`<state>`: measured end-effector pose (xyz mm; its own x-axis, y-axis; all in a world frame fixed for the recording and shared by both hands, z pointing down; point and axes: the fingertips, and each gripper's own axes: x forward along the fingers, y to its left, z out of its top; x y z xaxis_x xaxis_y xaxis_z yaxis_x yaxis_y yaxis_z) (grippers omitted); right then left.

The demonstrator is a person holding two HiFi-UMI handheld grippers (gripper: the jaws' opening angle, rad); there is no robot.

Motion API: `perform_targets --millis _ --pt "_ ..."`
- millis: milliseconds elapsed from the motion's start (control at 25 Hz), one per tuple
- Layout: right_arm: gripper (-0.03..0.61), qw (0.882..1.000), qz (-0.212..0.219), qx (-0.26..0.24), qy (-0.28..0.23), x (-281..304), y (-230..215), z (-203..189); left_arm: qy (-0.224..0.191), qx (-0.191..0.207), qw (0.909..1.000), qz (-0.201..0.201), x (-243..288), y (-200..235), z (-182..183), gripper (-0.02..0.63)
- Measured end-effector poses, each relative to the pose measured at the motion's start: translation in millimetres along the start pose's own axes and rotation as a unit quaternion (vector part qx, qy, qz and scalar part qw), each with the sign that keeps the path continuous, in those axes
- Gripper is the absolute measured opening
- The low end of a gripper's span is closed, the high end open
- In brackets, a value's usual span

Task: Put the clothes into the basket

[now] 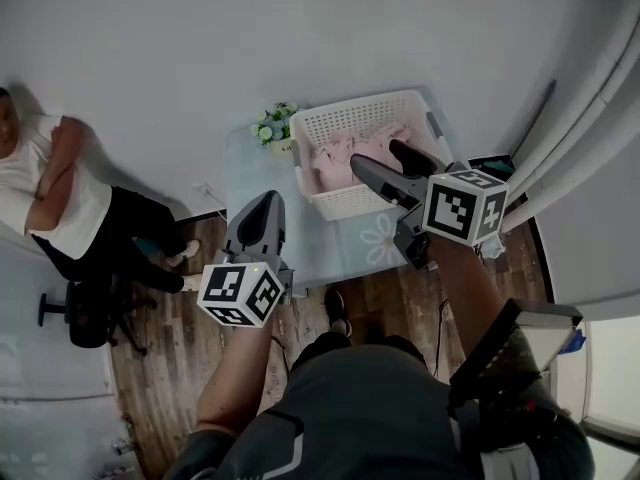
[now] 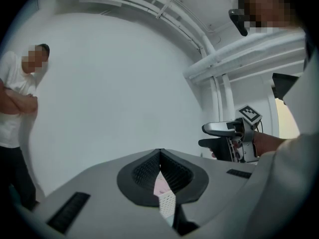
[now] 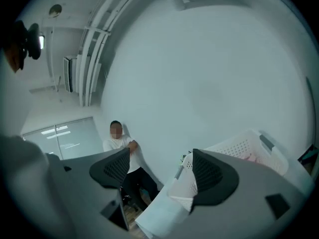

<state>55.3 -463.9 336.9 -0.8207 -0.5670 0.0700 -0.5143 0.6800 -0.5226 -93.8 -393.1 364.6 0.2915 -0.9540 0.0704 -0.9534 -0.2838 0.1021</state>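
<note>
The white slatted basket (image 1: 345, 203) stands on the small pale table (image 1: 310, 243), with pink clothes (image 1: 335, 160) lying inside it. Above the basket's near right part hangs my right gripper (image 1: 377, 156), its jaws wide apart and nothing between them. In the right gripper view that gripper (image 3: 160, 153) looks past the basket (image 3: 239, 146) toward the wall. My left gripper (image 1: 268, 203) hovers over the table's left side, apart from the basket, jaws together and empty. Its own view shows the pads (image 2: 172, 173) meeting at the tips, with the right gripper (image 2: 203, 136) beyond.
A small pot of flowers (image 1: 275, 128) sits at the table's far left corner beside the basket. A person in a white shirt (image 1: 45, 183) stands at the wall on the left, with an office chair (image 1: 85, 313) nearby. The floor below is wood.
</note>
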Motion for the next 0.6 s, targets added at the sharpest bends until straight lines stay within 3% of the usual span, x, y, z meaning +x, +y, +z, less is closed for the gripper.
perform_targets --millis 120,360,600 --pt "0.311 0.999 -0.011 -0.043 -0.011 -13 12 0 -0.004 0.009 1.0000 0.001 -13 -8 5 0.009" --pt "0.222 0.996 -0.015 -0.093 -0.009 -17 33 -14 -0.004 0.021 0.9996 -0.018 -32 -15 12 0.009" --pt "0.144 0.991 -0.036 -0.124 -0.017 -11 65 -22 -0.014 0.026 0.9989 -0.036 -57 6 23 0.009"
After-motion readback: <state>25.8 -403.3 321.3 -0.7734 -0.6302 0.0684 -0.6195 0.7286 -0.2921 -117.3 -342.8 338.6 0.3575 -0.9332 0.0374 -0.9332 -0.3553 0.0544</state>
